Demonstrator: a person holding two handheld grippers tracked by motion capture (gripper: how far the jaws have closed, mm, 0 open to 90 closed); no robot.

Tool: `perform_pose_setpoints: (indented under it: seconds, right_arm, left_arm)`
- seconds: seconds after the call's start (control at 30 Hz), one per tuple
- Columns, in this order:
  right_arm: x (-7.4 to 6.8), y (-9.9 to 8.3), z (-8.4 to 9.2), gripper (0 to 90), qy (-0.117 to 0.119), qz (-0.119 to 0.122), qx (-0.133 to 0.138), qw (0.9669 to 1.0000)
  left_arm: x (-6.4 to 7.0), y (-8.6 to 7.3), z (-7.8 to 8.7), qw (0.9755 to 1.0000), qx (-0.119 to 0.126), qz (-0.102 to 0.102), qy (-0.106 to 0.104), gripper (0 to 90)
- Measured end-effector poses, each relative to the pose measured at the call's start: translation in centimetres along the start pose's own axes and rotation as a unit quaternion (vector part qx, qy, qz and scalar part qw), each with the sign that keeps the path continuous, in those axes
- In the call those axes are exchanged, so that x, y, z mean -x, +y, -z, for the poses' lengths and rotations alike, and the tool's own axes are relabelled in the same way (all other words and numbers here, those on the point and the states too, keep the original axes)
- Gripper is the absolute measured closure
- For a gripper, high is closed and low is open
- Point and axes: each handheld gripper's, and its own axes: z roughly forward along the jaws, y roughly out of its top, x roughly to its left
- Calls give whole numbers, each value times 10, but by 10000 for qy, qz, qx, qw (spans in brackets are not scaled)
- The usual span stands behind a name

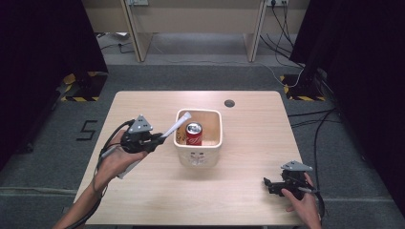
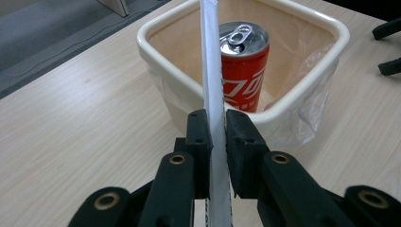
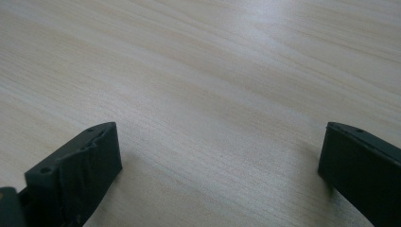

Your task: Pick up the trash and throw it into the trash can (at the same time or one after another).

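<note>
We log a white strip (image 2: pixel 211 71) clamped between the jaws of the left gripper (image 2: pixel 216 137), which are closed on it; its far end reaches ahead of the jaws over the near rim of a cream bin (image 1: pixel 199 153). A red can (image 2: pixel 244 71) stands upright inside the bin, just beyond the strip's tip and lined with clear plastic. The right gripper (image 1: pixel 273 183) rests low near the table (image 3: pixel 203 71), well apart from the bin, its jaws spread wide with nothing between them.
</note>
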Motion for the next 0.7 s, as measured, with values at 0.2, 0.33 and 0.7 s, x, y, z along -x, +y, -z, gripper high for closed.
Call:
perform_pose_setpoints:
  seconds: [0.2,0.33,0.7]
  right_arm:
    - [0,0,0,2,5,-2,-1,10000]
    - [0,0,0,2,9,1,0,10000]
    - [0,0,0,2,18,4,-5,10000]
  left_arm:
    - [1,11,-8,9999,-82,-66,2,793]
    - [2,17,-12,9999,-115,-82,-5,792]
    - [4,26,-24,9997,-209,-121,-35,788]
